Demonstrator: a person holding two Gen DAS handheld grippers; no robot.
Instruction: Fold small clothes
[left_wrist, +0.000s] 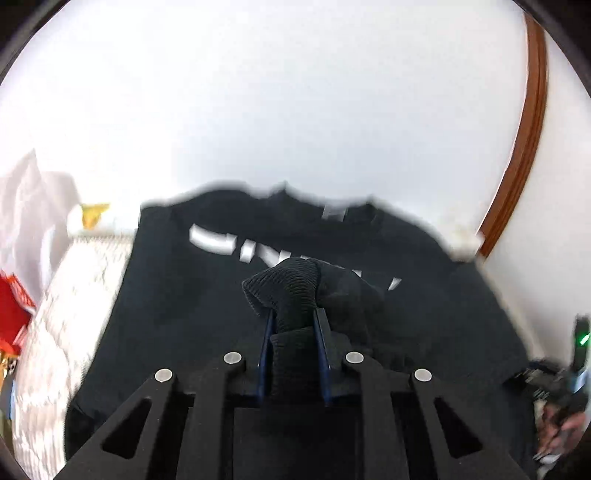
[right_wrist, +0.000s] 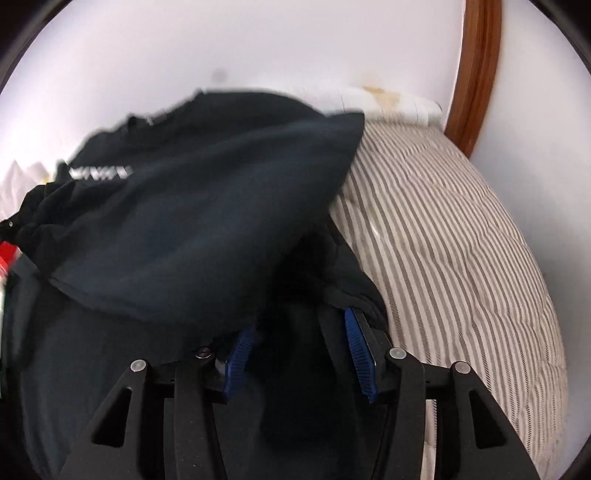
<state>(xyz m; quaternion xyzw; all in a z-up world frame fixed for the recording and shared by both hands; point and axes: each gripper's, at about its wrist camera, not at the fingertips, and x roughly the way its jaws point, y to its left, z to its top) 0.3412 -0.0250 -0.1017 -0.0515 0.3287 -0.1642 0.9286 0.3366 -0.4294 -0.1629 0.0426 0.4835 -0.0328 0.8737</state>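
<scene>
L jaws clamped on black sweatshirt (left_wrist: 166, 295) cuff (left_wrist: 291, 288), R jaws apart over it, striped bedding (right_wrist: 461, 258) beside.

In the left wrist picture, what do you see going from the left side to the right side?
Red thing → white quilted bedding → black sweatshirt → ribbed cuff pinched in the left gripper → brown wooden trim.
</scene>
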